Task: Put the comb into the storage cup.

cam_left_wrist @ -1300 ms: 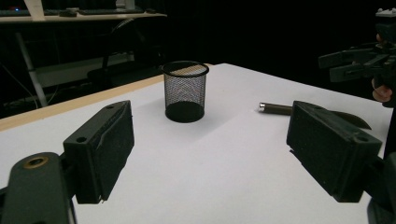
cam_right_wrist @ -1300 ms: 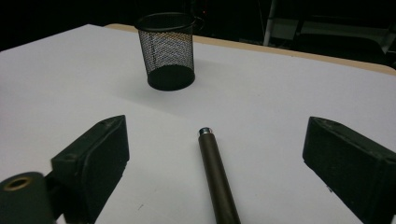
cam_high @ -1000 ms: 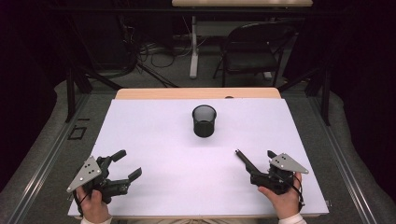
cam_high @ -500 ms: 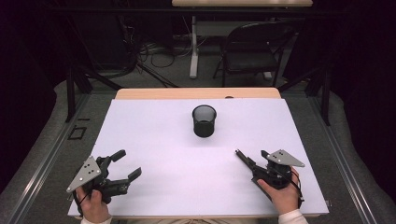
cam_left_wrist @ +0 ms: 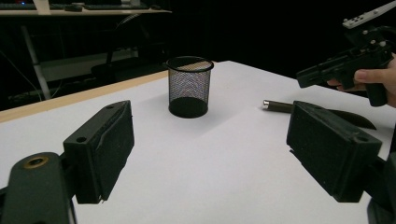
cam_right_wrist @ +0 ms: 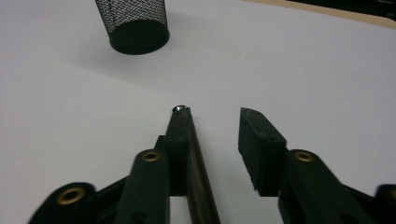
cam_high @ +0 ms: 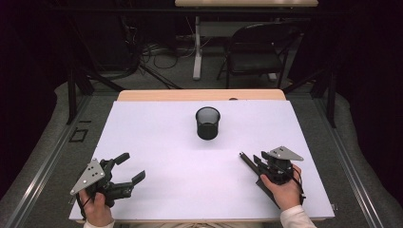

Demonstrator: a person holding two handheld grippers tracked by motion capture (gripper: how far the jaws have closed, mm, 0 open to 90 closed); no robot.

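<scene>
On the desk (cam_high: 157, 142) I count two things besides my tools: one black mesh cup (cam_high: 207, 123), standing upright near the middle toward the far edge, and one dark pen (cam_high: 253, 167) with a silver tip, lying flat at the right side, pointing toward the cup but well apart from it. I work two grippers. My right gripper (cam_high: 259, 164) sits low over the pen; from the right gripper view the pen (cam_right_wrist: 194, 163) runs lengthwise between the jaws, lying against the inner face of the left-hand jaw, with a clear gap to the other jaw. Those jaws have just been closing and stand partly spread, not yet pinching the pen. My left gripper (cam_high: 128, 167) rests at the near left corner, its jaws spread wide with nothing between them; its own view looks across the bare surface at the cup (cam_left_wrist: 189, 87), the pen (cam_left_wrist: 280, 107) and my right hand (cam_left_wrist: 373, 80). A plain white sheet covers almost the whole desk, leaving one strip of pale wood showing along the far edge. Beyond it the room is dark, with grey carpet, one black chair (cam_high: 259, 52), loose cables on the floor and another desk leg behind.
</scene>
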